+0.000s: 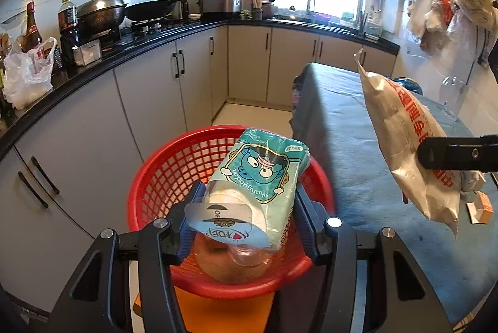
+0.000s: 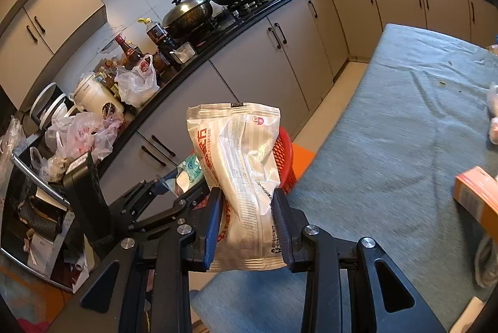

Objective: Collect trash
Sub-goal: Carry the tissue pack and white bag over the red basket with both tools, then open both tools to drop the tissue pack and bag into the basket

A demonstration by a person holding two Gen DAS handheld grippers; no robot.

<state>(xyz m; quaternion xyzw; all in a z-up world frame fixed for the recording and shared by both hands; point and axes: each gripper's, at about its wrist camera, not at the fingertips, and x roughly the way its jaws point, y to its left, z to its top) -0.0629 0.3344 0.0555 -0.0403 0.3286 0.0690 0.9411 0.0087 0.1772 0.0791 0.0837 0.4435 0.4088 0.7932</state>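
The deposit step was in hand, with both grippers loaded. A teal tissue pack (image 1: 261,177) was clamped between the fingers of the left gripper (image 1: 246,218) and was held directly above the red mesh basket (image 1: 162,174), in which a clear plastic bottle (image 1: 246,255) could already be seen. A white wrapper with red print (image 2: 242,177) was pinched between the fingers of the right gripper (image 2: 249,227) and was carried over the edge of the cloth-covered surface (image 2: 404,130), beside the basket but not yet over its opening. An orange carton (image 2: 476,196) was left lying on the surface, well apart from the basket. It was judged that the tissue pack should be released next into the basket, after which the wrapper would need to be brought across above the rim before its release.
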